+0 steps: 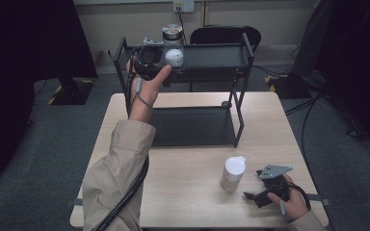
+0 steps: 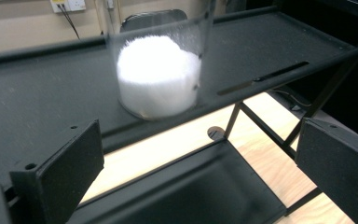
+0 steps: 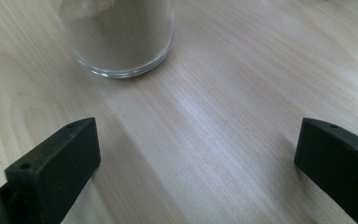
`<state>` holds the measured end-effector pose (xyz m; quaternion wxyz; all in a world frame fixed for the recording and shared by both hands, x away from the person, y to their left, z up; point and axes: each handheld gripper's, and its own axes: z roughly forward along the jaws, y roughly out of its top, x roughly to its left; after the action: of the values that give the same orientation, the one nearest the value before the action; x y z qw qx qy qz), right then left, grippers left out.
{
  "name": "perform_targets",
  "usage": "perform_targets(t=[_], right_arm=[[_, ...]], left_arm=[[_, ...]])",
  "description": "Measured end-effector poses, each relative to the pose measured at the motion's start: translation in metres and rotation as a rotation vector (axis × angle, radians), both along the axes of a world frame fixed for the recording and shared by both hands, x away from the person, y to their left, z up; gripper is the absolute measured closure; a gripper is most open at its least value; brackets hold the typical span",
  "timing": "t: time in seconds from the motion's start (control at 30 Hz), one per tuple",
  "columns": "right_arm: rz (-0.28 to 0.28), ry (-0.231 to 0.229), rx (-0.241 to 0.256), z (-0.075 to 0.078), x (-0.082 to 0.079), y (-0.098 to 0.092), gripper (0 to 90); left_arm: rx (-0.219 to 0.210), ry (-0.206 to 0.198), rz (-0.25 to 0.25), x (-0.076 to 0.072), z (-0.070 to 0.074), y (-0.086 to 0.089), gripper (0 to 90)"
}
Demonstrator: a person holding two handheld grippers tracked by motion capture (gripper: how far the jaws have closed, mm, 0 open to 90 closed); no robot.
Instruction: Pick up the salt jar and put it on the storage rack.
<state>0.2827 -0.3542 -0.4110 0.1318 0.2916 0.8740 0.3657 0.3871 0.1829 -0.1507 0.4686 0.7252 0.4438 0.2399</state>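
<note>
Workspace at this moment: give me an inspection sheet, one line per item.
Surface: pale wooden table carrying a black two-tier rack.
Job's things: jar of white powder on the rack's top shelf; lidded jar of brownish powder on the table.
Clutter: another jar behind the rack.
Grippers: left gripper open at the shelf; right gripper open beside the table jar.
Cables: black cable along the left sleeve.
Surroundings: grey floor, chair, wall socket.

Rack (image 1: pixel 243 53): matt black metal, top shelf finely speckled and a touch dusty.
Jar (image 2: pixel 159 60) on that shelf: clear glass, grainy white powder inside.
Table (image 3: pixel 223 93): pale wood, smooth, soft satin sheen.
Jar (image 3: pixel 121 35) at 11 o'clock of the right gripper (image 3: pixel 198 158): glossy glass, fine beige powder.
Jaw pads: rough matt black.
</note>
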Motion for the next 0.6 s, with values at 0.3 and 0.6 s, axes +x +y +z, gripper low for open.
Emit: perform_targets(t=[0.3, 0.6], right_arm=[[0.000, 0.000, 0.000, 0.000, 0.000, 0.000, 0.0], [0.000, 0.000, 0.000, 0.000, 0.000, 0.000, 0.0]], left_arm=[[-0.011, 0.002, -0.003, -0.009, -0.016, 0.001, 0.9], [0.006, 0.001, -0.024, -0.019, -0.033, -0.001, 1.3]])
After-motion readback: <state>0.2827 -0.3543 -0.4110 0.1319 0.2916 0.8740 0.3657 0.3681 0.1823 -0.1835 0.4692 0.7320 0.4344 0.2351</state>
